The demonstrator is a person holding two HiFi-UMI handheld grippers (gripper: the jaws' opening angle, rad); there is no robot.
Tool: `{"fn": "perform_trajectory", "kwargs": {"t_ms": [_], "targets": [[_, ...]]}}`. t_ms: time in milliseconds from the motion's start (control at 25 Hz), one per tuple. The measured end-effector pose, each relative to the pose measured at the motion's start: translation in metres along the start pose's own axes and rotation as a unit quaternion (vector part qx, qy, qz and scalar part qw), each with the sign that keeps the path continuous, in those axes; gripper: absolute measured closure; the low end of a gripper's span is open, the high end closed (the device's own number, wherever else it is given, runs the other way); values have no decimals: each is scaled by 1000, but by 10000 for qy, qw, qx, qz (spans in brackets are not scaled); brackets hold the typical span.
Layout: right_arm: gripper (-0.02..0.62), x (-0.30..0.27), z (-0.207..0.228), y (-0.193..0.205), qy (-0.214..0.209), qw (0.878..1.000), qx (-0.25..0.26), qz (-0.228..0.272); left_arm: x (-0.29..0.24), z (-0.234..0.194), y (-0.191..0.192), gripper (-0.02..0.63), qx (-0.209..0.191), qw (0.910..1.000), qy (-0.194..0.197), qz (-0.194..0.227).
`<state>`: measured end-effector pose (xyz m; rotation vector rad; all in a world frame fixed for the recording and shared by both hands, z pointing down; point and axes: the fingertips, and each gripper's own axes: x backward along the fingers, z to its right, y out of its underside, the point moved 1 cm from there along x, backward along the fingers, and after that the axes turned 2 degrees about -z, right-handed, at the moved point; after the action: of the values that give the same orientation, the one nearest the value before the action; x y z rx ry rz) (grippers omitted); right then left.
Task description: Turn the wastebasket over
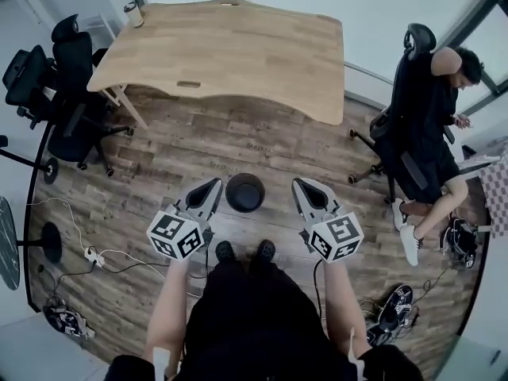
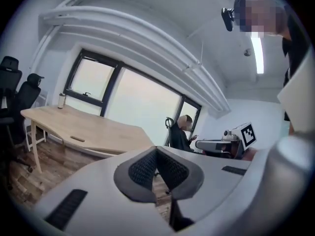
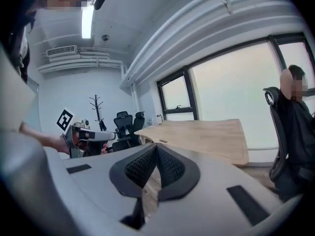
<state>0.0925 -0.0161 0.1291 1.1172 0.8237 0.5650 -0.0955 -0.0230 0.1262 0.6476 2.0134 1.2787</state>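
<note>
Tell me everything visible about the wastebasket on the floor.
The wastebasket is round and black, a rim ringing a darker middle, seen from above. It stands on the wood-plank floor just ahead of the person's shoes. Only the floor touches it. Its material, and whether its mouth faces up, cannot be told.

We're in an office: big wooden desk [image 1: 230, 50], black swivel chairs [image 1: 71, 62] beside it, wide windows [image 2: 140, 104], plank floor [image 1: 198, 157].

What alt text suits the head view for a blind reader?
Seen from above, a standing person holds the left gripper and right gripper, both shut, either side of a black wastebasket on a wood floor. A wooden desk stands beyond; someone sits at right.
</note>
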Motion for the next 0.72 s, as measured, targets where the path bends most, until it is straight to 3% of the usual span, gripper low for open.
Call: {"fn": "perform_trajectory", "kwargs": {"t_ms": [720], "targets": [[565, 6, -15, -15, -289, 9993, 179, 177, -8, 33, -12, 591, -394, 9992, 52, 32]]}}
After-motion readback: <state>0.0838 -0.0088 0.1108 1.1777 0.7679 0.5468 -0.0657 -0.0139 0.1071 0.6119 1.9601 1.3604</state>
